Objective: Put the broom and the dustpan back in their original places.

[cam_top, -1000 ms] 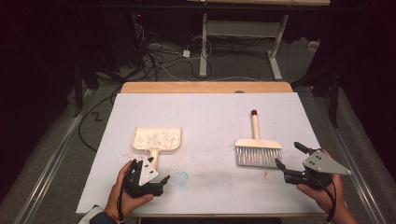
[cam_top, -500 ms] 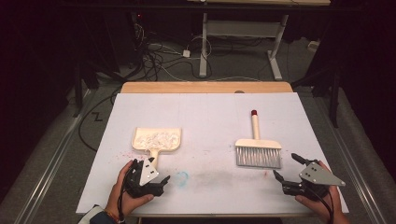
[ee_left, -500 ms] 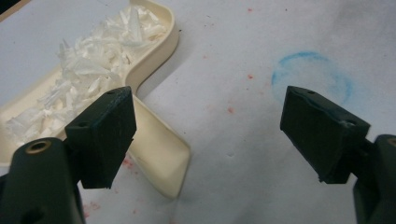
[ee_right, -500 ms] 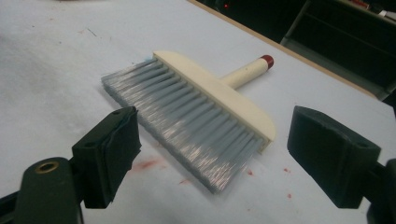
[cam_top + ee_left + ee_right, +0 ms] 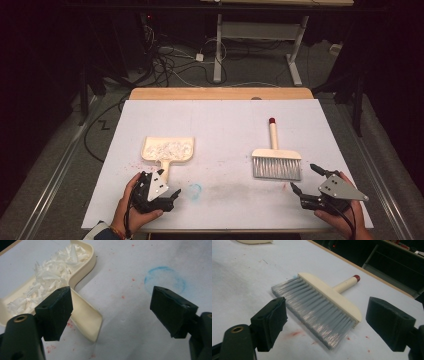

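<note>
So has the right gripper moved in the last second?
Yes. The right gripper has drawn back toward the person's edge of the table, away from the brush, jaws open.

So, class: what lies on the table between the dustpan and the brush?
In the high view, bare white table with faint red specks separates dustpan from brush.

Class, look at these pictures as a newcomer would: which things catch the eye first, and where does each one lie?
A cream dustpan heaped with white shreds lies left of centre on the white table, its handle toward the open left tool. To the right lies a grey-bristled brush, red-tipped handle pointing away, beyond the open right tool.
</note>
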